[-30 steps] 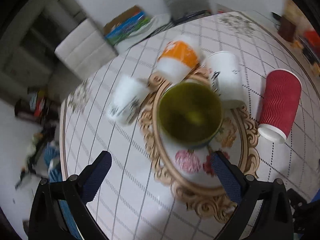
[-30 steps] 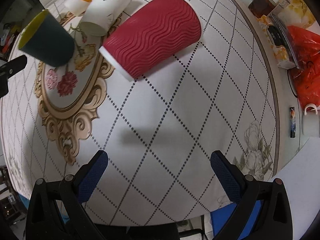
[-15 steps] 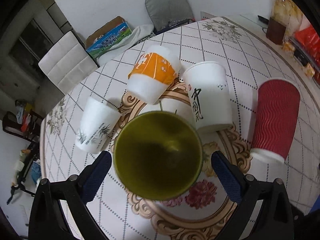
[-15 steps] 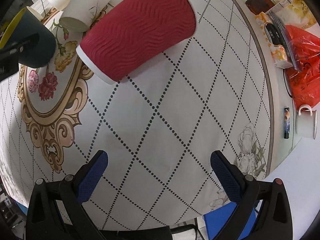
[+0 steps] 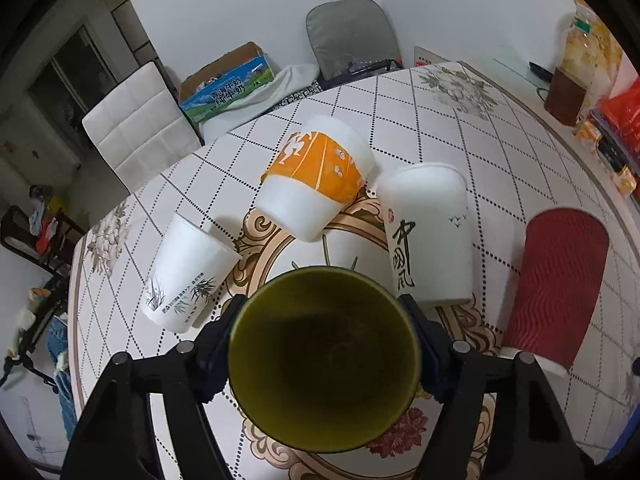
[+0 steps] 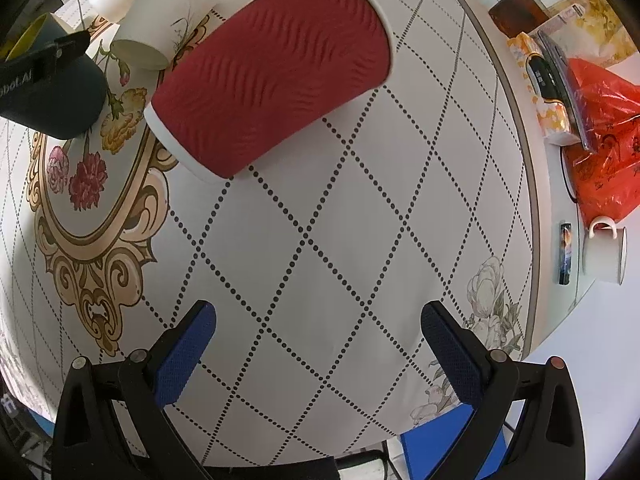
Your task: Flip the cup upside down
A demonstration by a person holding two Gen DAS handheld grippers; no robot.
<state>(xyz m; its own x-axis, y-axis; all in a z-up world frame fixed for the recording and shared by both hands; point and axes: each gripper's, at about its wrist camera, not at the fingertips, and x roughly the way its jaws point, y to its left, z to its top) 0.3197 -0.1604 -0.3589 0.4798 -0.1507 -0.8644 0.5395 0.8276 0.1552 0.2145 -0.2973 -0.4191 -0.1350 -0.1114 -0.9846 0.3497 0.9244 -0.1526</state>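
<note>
The green cup (image 5: 324, 360) sits between the jaws of the left gripper (image 5: 324, 344), which are closed against its sides; its round mouth faces the camera, olive-yellow inside, dark teal outside in the right wrist view (image 6: 60, 96). Ahead of these jaws are four more cups, five in all: a bamboo-print cup (image 5: 188, 272) to the left, an orange cup (image 5: 316, 184) straight ahead, a calligraphy cup (image 5: 428, 240) and a red cup (image 5: 556, 292) to the right. The right gripper (image 6: 318, 330) hangs wide open, holding nothing, over the table (image 6: 320, 240), the red cup lying beyond its jaws.
</note>
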